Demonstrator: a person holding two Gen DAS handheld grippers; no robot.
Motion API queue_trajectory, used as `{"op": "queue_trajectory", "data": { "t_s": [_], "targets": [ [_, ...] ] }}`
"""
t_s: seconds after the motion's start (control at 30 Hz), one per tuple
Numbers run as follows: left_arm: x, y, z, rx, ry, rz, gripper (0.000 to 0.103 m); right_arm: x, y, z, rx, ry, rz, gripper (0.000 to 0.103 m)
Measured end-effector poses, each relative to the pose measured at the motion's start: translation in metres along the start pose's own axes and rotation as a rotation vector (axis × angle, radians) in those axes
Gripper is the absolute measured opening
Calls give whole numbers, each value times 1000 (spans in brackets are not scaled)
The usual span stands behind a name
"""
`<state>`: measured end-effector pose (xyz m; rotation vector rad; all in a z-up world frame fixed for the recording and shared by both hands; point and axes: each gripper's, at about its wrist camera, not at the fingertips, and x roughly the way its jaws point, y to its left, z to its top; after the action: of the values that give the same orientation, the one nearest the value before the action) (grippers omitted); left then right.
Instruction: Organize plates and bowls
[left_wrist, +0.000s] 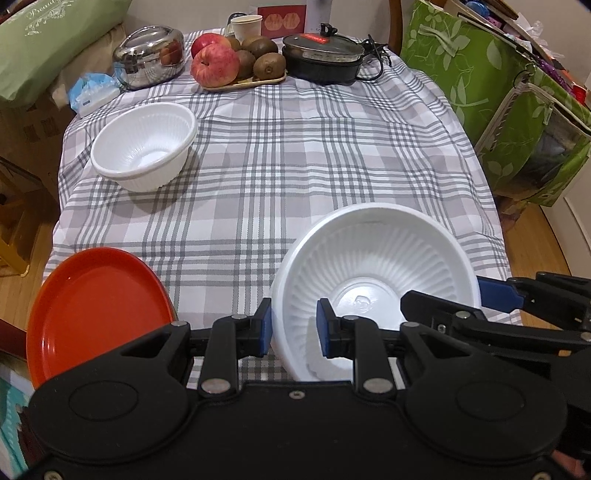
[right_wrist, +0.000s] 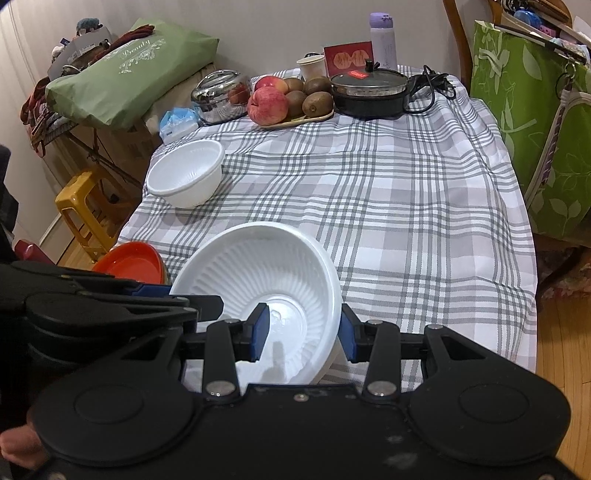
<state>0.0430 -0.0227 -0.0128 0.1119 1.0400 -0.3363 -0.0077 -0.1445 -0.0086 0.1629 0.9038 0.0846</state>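
Both hand-held grippers straddle the rim of one large white ribbed bowl at the near edge of the counter: the left hand-held gripper is clamped on its left wall, the right hand-held gripper on its right wall, each with one blue pad inside and one outside. An orange plate lies just left of that bowl (at the near left corner), and a second white bowl stands upright farther back on the left. Fruit tray, steel pot and black lidded pan line the far edge.
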Motion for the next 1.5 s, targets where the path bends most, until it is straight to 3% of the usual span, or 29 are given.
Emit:
{"op": "queue_trajectory", "data": {
  "t_s": [0.63,1.23,1.5],
  "targets": [
    [-1,1,0,12,0,-34,32,6,-4,-2,-19,24,-10,43],
    [-15,11,-1,-17,-33,-15,32,-8,-6,-1,-20,-40,-41,43],
    [-31,26,-1,-64,-66,3,32,-25,6,8,-49,-81,-14,43]
  ]
}}
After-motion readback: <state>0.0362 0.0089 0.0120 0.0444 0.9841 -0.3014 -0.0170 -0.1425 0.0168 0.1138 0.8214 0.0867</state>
